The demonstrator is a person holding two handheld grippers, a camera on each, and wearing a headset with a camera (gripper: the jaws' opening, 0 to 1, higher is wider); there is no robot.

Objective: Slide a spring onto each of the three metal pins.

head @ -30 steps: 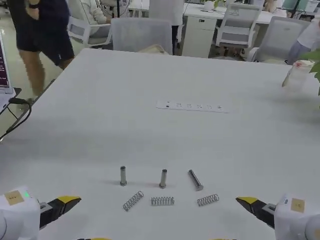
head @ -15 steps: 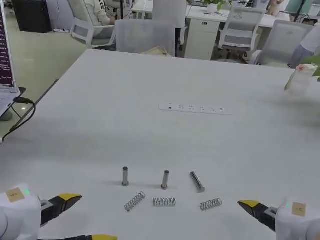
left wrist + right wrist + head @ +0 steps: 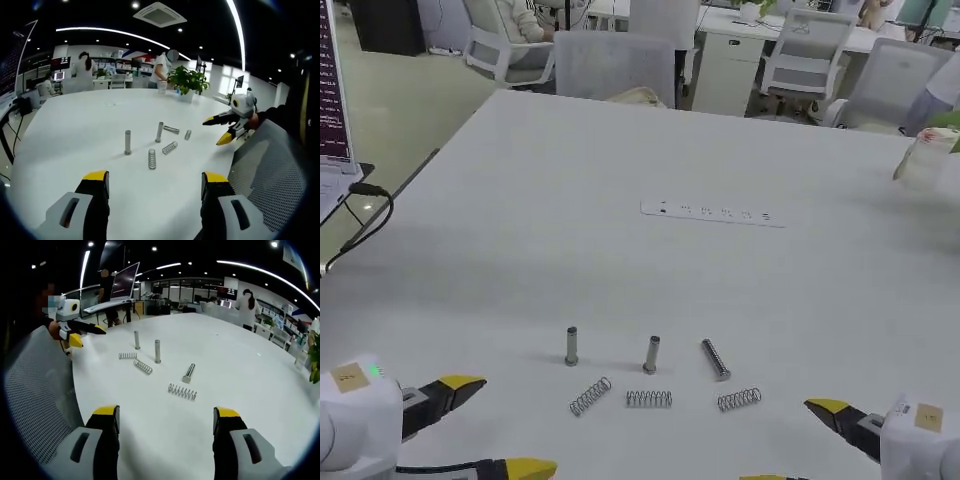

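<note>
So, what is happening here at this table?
A person holds a gripper in each hand over a white table. The left gripper and the right gripper are both open and hold nothing. The left pin and the middle pin stand upright; the right pin lies on its side. Three springs lie loose before them, none on a pin yet.

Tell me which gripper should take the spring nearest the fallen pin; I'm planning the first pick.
Right. The open right gripper faces that spring, which lies just ahead of its jaws, beside the fallen pin. The left gripper, also open, is farther from it.
</note>
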